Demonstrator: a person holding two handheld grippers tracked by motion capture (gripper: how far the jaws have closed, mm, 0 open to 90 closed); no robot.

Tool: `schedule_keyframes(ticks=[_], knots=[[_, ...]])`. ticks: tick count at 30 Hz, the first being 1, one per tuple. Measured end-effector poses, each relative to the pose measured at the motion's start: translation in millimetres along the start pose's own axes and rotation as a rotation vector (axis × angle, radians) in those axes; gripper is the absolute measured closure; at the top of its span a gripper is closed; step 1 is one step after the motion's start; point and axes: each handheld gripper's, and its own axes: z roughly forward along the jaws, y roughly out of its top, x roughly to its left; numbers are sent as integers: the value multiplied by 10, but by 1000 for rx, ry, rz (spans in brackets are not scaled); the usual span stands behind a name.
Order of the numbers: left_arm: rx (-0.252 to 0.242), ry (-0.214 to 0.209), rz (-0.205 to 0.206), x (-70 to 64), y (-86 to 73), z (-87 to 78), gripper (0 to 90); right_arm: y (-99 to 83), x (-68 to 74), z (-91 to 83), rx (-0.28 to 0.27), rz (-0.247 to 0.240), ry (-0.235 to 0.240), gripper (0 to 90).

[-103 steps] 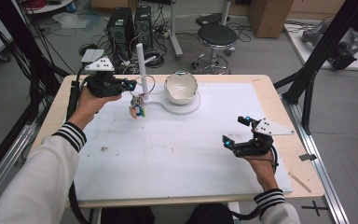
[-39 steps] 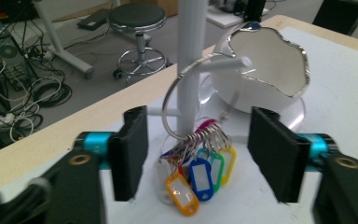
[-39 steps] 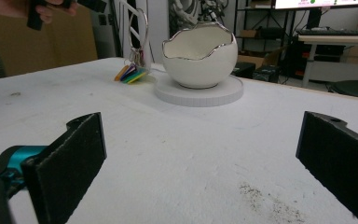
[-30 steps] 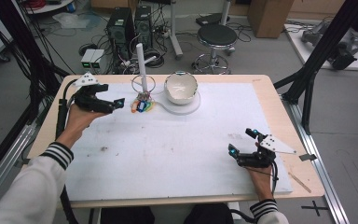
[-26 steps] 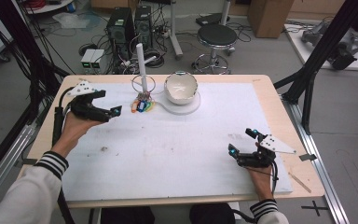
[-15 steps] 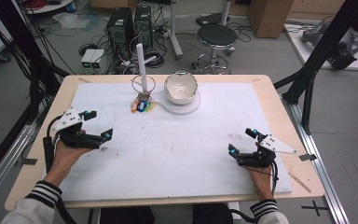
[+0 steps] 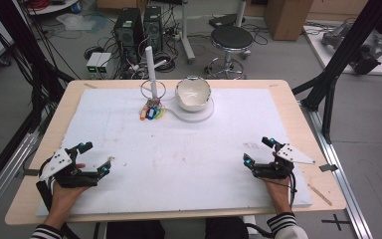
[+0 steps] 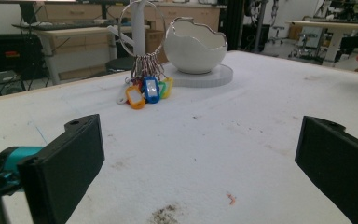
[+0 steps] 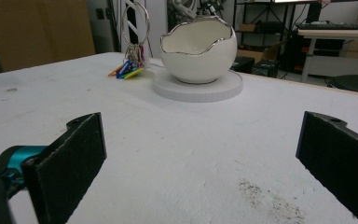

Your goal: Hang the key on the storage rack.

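A large metal ring with several coloured key tags (image 7: pixel 150 110) hangs around a white upright post (image 7: pixel 150 64) at the back of the table, its tags resting on the white mat. Beside it a white egg-shaped bowl (image 7: pixel 193 93) stands on a round white base. My left gripper (image 7: pixel 98 157) rests open at the front left, nothing between its jaws. At the front right my right gripper (image 7: pixel 256 151) is open and empty too. The left gripper view looks between its own gripper (image 8: pixel 200 158) at the tags (image 8: pixel 147 88) and bowl (image 8: pixel 195 44). The right gripper (image 9: pixel 200 158) faces the bowl (image 9: pixel 198 49) and tags (image 9: pixel 127 70).
A white mat (image 7: pixel 189 149) covers most of the wooden table (image 7: pixel 298 109), with small dirt marks near both grippers. Black frame struts (image 7: pixel 328 74) rise at the table's right and left sides. A stool (image 7: pixel 231 37) and computer cases stand on the floor behind.
My left gripper drew back from the key ring at the post to the front left of the table, open. The ring stays on the post. The right gripper shifted slightly nearer the front edge.
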Motion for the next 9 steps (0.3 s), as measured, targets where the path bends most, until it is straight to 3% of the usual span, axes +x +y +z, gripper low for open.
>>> schedule_keyframes(ticks=[4,9], knots=[[-20,-3,29,-26,-10,-20,17,-1,-2,-1,-1,-1,1,10],[-21,6,2,-4,-12,-21,17,-1,-1,0,-1,-1,-2,10]])
